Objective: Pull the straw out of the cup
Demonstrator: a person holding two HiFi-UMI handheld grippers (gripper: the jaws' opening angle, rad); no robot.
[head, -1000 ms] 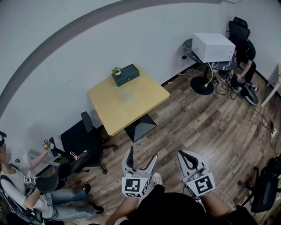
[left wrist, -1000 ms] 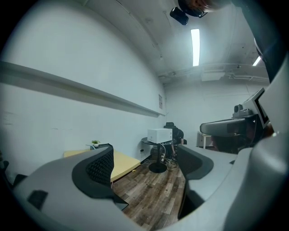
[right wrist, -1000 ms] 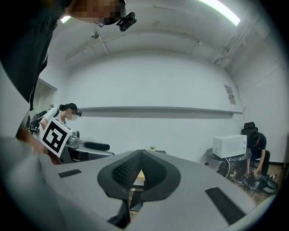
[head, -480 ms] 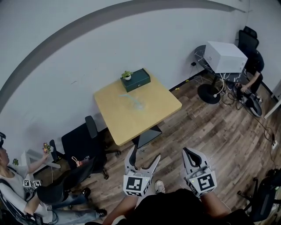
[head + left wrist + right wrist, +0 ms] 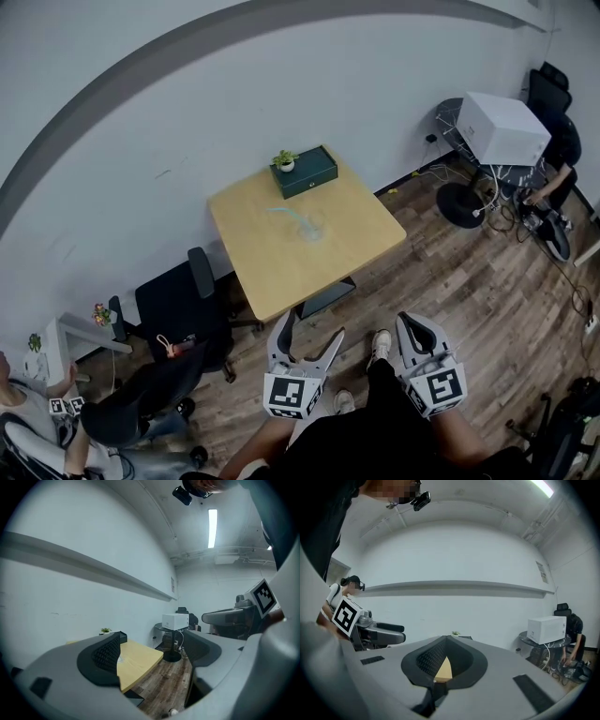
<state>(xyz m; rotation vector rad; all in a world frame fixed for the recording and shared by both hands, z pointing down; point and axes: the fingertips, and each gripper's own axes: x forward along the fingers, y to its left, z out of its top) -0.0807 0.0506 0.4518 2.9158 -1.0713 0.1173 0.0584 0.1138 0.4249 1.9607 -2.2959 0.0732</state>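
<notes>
Office chair (image 5: 178, 311) stands beside table (image 5: 305, 272) bearing cup (image 5: 310, 226), green box (image 5: 308, 172).

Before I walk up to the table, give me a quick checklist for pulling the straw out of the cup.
1. Clear plastic cup on the light wooden table: in sight, ok.
2. Pale straw at the cup: too faint to judge its lean, cannot tell.
3. Left gripper: jaws apart, nothing between them, ok.
4. Right gripper: jaws together, not ok for taking the straw; open it first.
5. Reach: both grippers are well short of the table, not ok.
6. Dark green box: at the far edge, apart from the cup, ok.
</notes>
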